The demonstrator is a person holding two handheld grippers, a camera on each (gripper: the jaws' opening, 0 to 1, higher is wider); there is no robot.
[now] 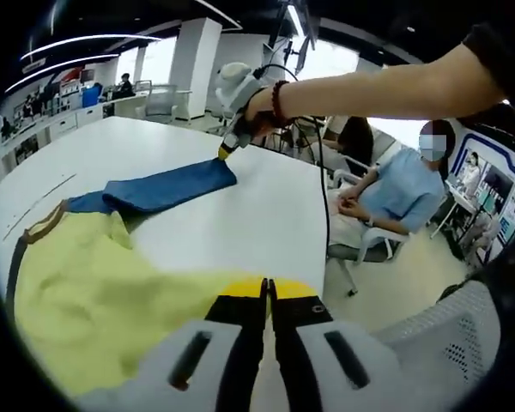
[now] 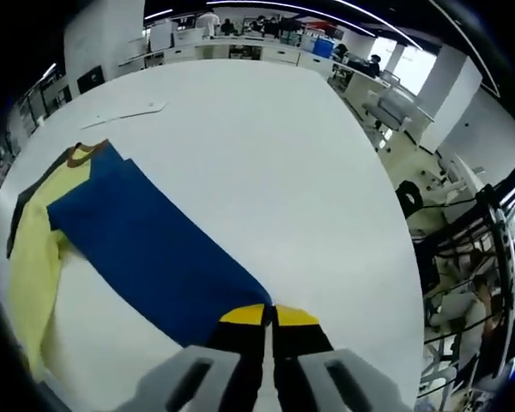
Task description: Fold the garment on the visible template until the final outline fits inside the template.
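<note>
1. Garment: a yellow top with dark trim and a blue sleeve, lying spread on the white table. No template outline can be made out on the tabletop in either view.
2. Left gripper: its jaws are pressed together at the edge of the yellow body, and they appear to pinch that hem, though the fabric between the tips is hard to confirm.
3. Right gripper: its jaws are closed on the cuff end of the blue sleeve. In the left gripper view this same gripper, held by a hand, meets the sleeve's far tip.
4. Key relation: the sleeve's long axis runs straight away from the right jaws toward the collar and yellow body, so the right hand is the nearer one to carry the sleeve inward across the body.
5. Judgement: folding is at an early stage, with the sleeve stretched out and not yet laid over the torso.
</note>
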